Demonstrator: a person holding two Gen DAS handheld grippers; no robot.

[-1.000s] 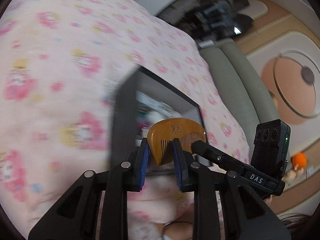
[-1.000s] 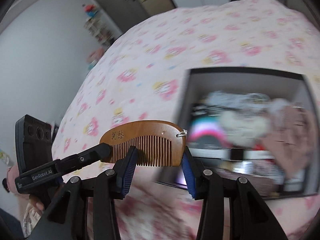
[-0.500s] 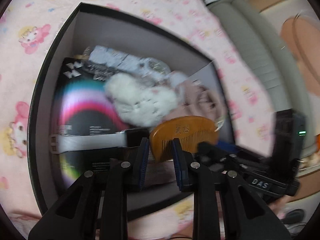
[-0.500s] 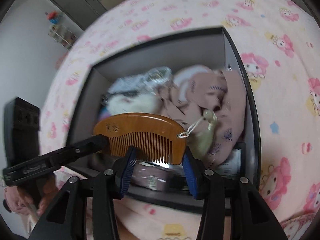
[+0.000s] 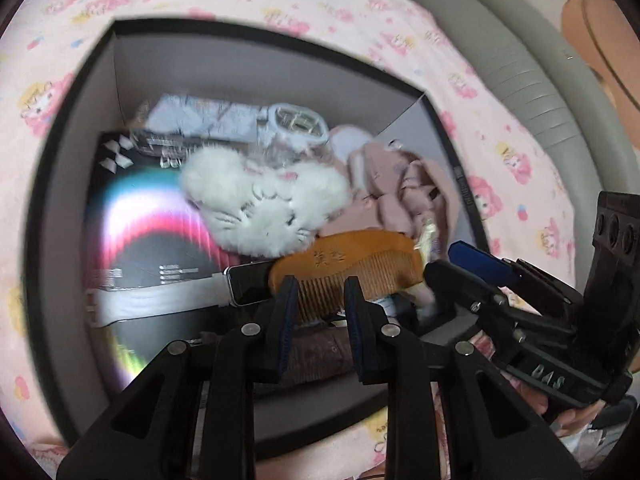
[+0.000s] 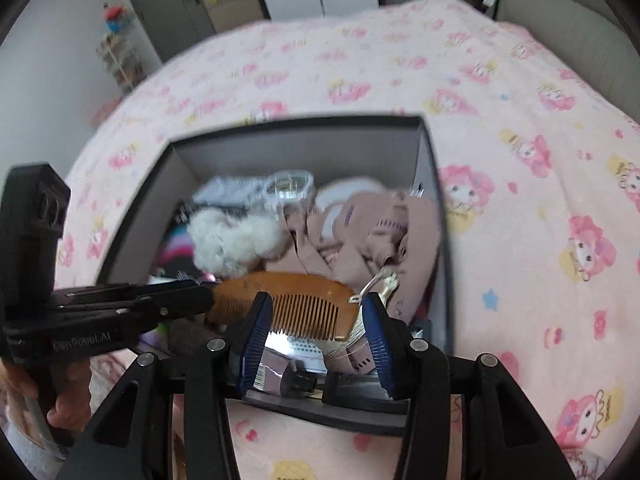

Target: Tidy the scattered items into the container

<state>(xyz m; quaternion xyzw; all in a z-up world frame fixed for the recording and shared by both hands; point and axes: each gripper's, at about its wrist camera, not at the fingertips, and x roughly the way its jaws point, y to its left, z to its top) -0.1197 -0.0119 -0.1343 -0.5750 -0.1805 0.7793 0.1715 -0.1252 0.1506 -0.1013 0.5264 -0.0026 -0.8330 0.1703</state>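
Note:
The wooden comb (image 5: pixel 348 260) hangs low over the open black box (image 5: pixel 72 128), teeth toward me. My left gripper (image 5: pixel 320 292) is shut on its toothed edge. In the right wrist view the comb (image 6: pixel 288 288) lies across the gap of my right gripper (image 6: pixel 314 320), whose blue pads stand wider than the part between them and do not press on it. A small tassel charm (image 6: pixel 386 280) dangles from the comb's right end. The left gripper (image 6: pixel 200 296) reaches in from the left.
The box (image 6: pixel 300 148) sits on a pink cartoon-print bedspread (image 6: pixel 520 200). It holds a white fluffy plush (image 5: pixel 260 200), pink cloth (image 5: pixel 404 196), a black rainbow-print package (image 5: pixel 140 240), a white-strapped watch (image 5: pixel 180 300) and a clear packet (image 5: pixel 296 120). A grey padded headboard (image 5: pixel 520 60) lies beyond.
Both grippers carried the comb from above the bedspread to over the box and tipped downward. The box contents now fill both views. The comb stays in the left gripper.

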